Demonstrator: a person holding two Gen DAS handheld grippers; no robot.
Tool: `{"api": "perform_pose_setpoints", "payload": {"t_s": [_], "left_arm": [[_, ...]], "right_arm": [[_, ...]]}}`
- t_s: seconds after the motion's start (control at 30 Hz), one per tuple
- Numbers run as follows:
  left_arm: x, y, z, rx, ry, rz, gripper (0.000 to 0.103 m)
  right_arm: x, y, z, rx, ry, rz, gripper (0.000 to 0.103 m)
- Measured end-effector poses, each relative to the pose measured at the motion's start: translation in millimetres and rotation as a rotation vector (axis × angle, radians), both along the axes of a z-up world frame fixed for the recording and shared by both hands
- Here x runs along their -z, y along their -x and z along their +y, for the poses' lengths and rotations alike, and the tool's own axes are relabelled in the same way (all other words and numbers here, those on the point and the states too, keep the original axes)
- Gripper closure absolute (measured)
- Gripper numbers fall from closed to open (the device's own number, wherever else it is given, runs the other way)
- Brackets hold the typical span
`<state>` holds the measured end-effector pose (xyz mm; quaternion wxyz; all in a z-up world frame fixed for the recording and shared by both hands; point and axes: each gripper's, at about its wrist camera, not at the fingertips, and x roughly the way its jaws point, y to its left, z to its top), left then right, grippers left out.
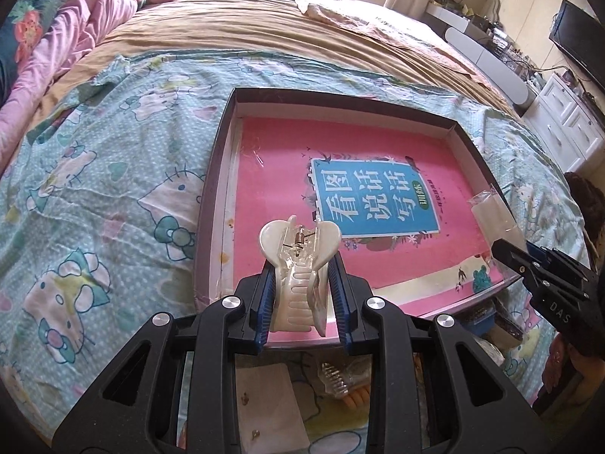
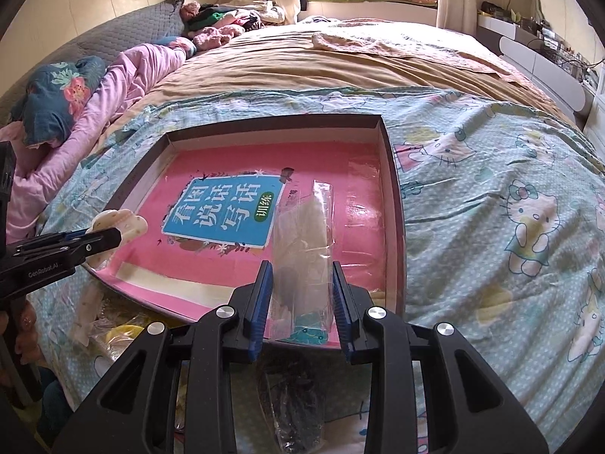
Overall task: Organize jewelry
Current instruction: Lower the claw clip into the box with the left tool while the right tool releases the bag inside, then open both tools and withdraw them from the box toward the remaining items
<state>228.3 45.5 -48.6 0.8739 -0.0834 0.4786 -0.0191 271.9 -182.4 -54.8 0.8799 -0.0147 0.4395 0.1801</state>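
My left gripper [image 1: 300, 276] is shut on a cream white hair claw clip [image 1: 298, 261] and holds it above the near left corner of a shallow dark box [image 1: 215, 174]; the clip also shows in the right wrist view [image 2: 121, 223]. A pink book [image 1: 287, 174] lines the box. My right gripper [image 2: 302, 287] is shut on a clear plastic bag [image 2: 306, 234] over the box's near right part; the bag also shows in the left wrist view [image 1: 491, 215].
The box [image 2: 395, 196] lies on a Hello Kitty sheet [image 2: 491, 208] on a bed. Small bagged accessories [image 1: 344, 378] lie on the sheet in front of the box. Pink bedding [image 2: 124, 87] lies at left. A dresser [image 1: 567, 121] stands at right.
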Motion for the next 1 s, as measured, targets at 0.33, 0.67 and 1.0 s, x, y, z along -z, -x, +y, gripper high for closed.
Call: {"api": "perform_pose_setpoints", "payload": {"t_s": [0.33, 0.67, 1.0], "left_arm": [[5.3, -5.2, -0.4, 0.004, -0.001, 0.009, 0.083], [-1.4, -0.8, -2.9, 0.019, -0.017, -0.008, 0.062], [-37.1, 20.6, 6.7, -0.013, -0.015, -0.096, 0.029]], "right_arm": [[4.4, 0.9, -3.5, 0.023, 0.017, 0.008, 0.063], [-15.9, 19.9, -23.7, 0.080, -0.020, -0.030, 0.040], [-50.0, 42.9, -35.0, 0.089, -0.049, -0.110, 0.021]]}}
